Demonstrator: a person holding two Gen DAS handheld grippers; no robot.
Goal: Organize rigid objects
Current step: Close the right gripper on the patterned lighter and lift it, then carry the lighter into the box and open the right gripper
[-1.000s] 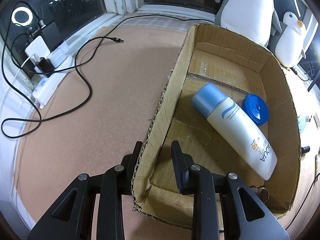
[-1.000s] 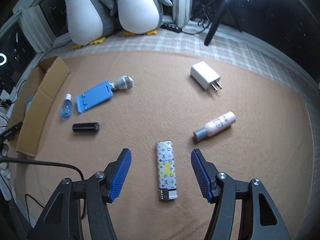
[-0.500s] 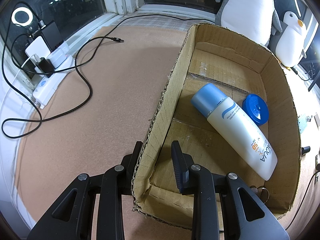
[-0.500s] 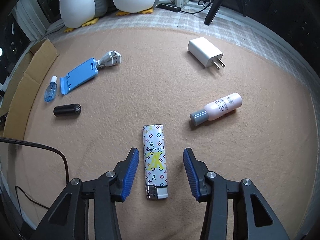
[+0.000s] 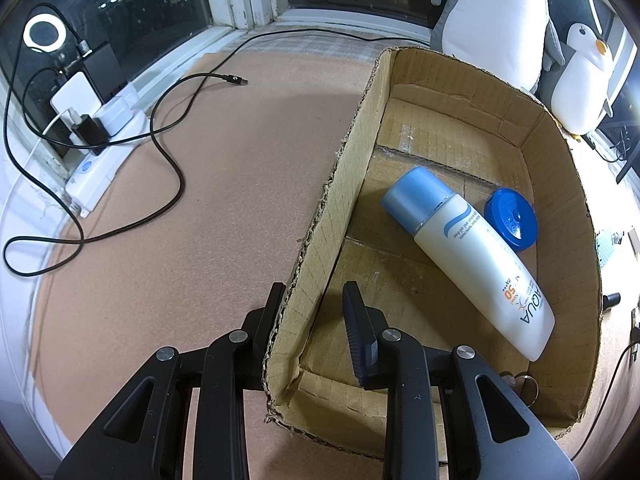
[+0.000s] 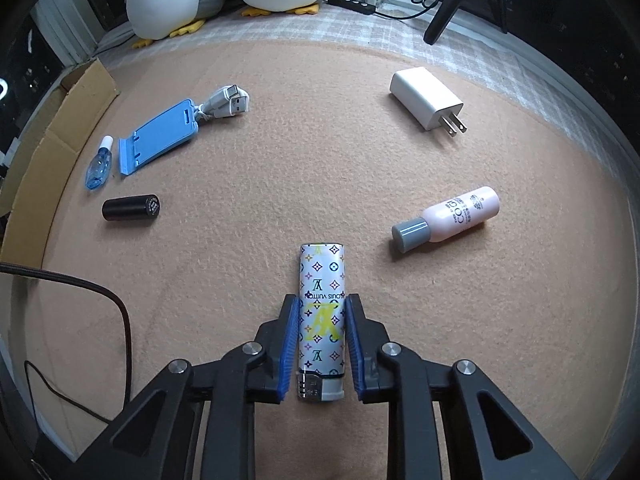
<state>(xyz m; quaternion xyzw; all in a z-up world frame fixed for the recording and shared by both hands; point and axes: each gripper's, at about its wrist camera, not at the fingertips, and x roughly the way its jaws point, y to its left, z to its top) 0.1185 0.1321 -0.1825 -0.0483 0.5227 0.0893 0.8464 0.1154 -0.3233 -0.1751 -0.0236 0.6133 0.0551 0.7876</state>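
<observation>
Right tongs: blue-padded jaws closing around the white monogram-printed lighter; pads flank its lower half, contact on both sides not certain yet.
Left tongs: pinching the near side wall of the open brown cardboard box, one finger outside, one inside.
Lighter location: flat on the tan felt mat, lengthwise between the right jaws, metal head toward the camera.
Box contents: white sunscreen bottle with pale blue cap and round blue lid, both ahead-right of the left tongs.
Still loose: pink bottle with grey cap ahead-right of the right tongs; white wall charger farther ahead; black cylinder, blue phone stand and small blue spray bottle ahead-left.
Risk: smooth printed casing, narrow grip, so the lighter may slip or pivot on lift if pads close off-centre.
Risk 2: thin cardboard wall may buckle under the left pinch.
Hidden: metal item in the box's near-right corner, behind the left tongs' frame, unidentifiable.
</observation>
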